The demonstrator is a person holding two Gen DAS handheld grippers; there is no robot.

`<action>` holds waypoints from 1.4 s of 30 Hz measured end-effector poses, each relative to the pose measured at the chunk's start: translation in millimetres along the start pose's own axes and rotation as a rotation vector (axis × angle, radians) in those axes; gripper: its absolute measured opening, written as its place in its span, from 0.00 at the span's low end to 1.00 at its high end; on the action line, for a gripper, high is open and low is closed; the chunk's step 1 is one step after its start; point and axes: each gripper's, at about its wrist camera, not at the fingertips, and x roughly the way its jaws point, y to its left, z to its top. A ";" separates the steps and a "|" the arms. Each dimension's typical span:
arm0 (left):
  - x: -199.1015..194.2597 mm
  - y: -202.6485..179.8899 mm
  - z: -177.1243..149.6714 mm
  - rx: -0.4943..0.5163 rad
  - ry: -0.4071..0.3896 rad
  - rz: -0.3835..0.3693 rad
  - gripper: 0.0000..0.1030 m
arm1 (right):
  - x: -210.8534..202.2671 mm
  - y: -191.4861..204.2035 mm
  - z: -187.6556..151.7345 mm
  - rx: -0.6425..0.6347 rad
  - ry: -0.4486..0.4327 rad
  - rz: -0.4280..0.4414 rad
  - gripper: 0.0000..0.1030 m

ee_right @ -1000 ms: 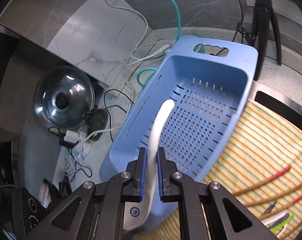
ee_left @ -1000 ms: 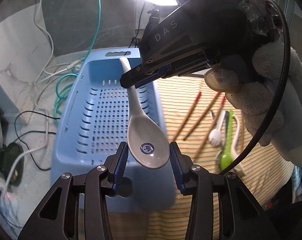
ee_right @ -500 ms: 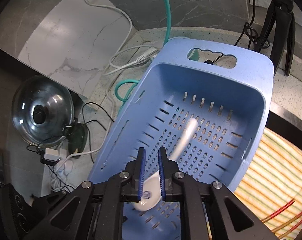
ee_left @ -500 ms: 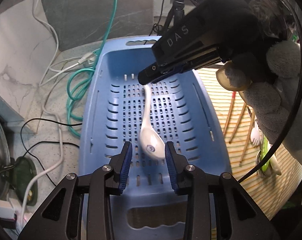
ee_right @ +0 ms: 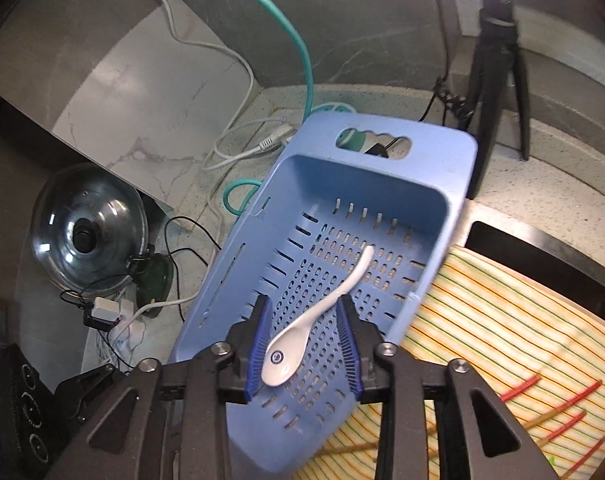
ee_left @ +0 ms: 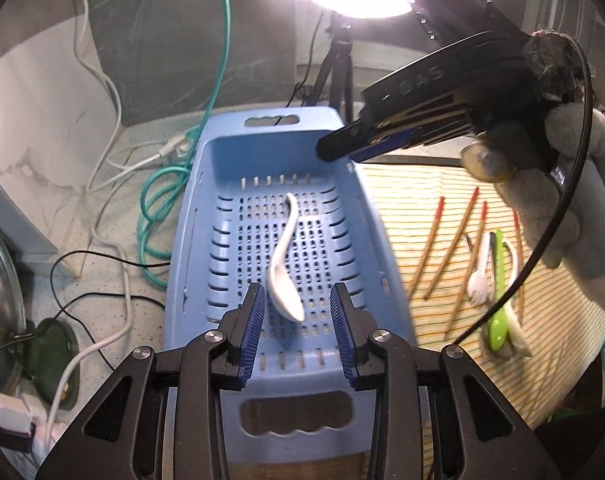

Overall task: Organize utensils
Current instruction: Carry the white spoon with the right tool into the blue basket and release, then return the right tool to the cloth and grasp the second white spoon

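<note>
A white ceramic spoon lies loose on the perforated floor of the blue plastic basket, handle toward the far end. My left gripper hovers open above the spoon's bowl, its pads clear of it. My right gripper is above the same spoon, its jaws opening, and neither pad touches it. In the left wrist view the right gripper hangs over the basket's far right corner, held by a grey-gloved hand.
On the striped mat right of the basket lie red-tipped chopsticks, a white fork, a green spoon and a white spoon. Cables, a glass pot lid and a tripod surround the basket.
The right gripper held the spoon's handle above the basket; its jaws have parted and the spoon has dropped onto the basket floor. The right gripper has drawn back, and the left jaws narrowed slightly.
</note>
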 end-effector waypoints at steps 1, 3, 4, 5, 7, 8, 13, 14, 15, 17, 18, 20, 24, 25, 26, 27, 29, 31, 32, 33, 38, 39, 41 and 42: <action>-3.4 -4.5 -0.8 0.001 -0.007 0.000 0.32 | -9.9 -4.0 -2.1 0.000 -0.006 0.006 0.33; -10.6 -15.3 -2.8 0.000 -0.018 -0.004 0.33 | -30.0 -12.4 -8.3 -0.003 -0.023 0.011 0.33; -13.4 -20.9 -4.3 0.000 -0.023 -0.008 0.34 | -36.9 -15.8 -11.3 -0.003 -0.027 0.012 0.33; -16.7 -27.9 -5.9 0.001 -0.026 -0.010 0.35 | -45.9 -21.1 -15.4 0.000 -0.030 0.017 0.33; -23.1 -43.9 -9.1 0.006 -0.032 -0.014 0.40 | -66.8 -36.2 -27.7 0.009 -0.029 0.028 0.34; -26.1 -52.7 -11.0 0.009 -0.035 -0.018 0.45 | -73.6 -41.1 -31.7 0.010 -0.030 0.030 0.34; -35.5 -98.8 -21.4 0.027 -0.025 -0.049 0.46 | -117.0 -81.7 -61.7 0.010 -0.043 0.024 0.36; -35.9 -107.4 -23.1 0.039 -0.020 -0.050 0.46 | -122.7 -91.3 -68.5 0.018 -0.039 0.024 0.36; -35.5 -117.2 -25.4 0.053 -0.012 -0.050 0.47 | -126.0 -99.4 -74.3 0.031 -0.034 0.028 0.36; -34.5 -134.1 -30.0 0.072 0.003 -0.064 0.47 | -130.2 -115.0 -85.9 0.057 -0.019 0.042 0.36; -33.8 -142.3 -32.4 0.084 0.011 -0.073 0.47 | -131.0 -124.2 -95.5 0.077 -0.009 0.052 0.36; -30.9 -157.2 -36.9 0.109 0.025 -0.079 0.47 | -129.4 -135.9 -108.6 0.105 0.009 0.068 0.36; -20.5 -181.4 -47.3 0.157 0.057 -0.091 0.47 | -112.3 -155.6 -143.0 0.178 0.055 0.097 0.36; -18.4 -188.1 -51.3 0.173 0.061 -0.088 0.47 | -108.1 -159.0 -148.7 0.196 0.064 0.105 0.36; -15.4 -193.2 -53.5 0.192 0.067 -0.082 0.47 | -101.6 -163.1 -155.3 0.223 0.073 0.118 0.36; -12.6 -196.2 -55.1 0.208 0.073 -0.076 0.47 | -96.3 -165.0 -159.2 0.240 0.079 0.125 0.36; -7.1 -201.8 -57.2 0.236 0.081 -0.067 0.47 | -86.4 -168.5 -165.3 0.272 0.089 0.130 0.36; -2.4 -205.6 -58.1 0.259 0.088 -0.071 0.47 | -79.6 -172.6 -169.0 0.299 0.096 0.144 0.36; -0.3 -206.8 -58.3 0.268 0.094 -0.077 0.47 | -76.7 -175.3 -170.2 0.313 0.099 0.148 0.36; 2.0 -207.7 -58.5 0.276 0.100 -0.080 0.47 | -73.4 -177.4 -171.5 0.327 0.101 0.148 0.35; 12.6 -209.6 -57.9 0.311 0.113 -0.102 0.47 | -65.8 -180.8 -172.6 0.357 0.096 0.144 0.35; 14.6 -210.1 -57.8 0.318 0.117 -0.106 0.47 | -64.5 -181.2 -172.2 0.363 0.097 0.146 0.35; 18.3 -211.3 -58.3 0.337 0.121 -0.110 0.47 | -62.1 -182.4 -171.8 0.369 0.099 0.141 0.35; 22.8 -210.9 -56.5 0.345 0.125 -0.111 0.47 | -60.0 -183.7 -172.2 0.375 0.100 0.139 0.34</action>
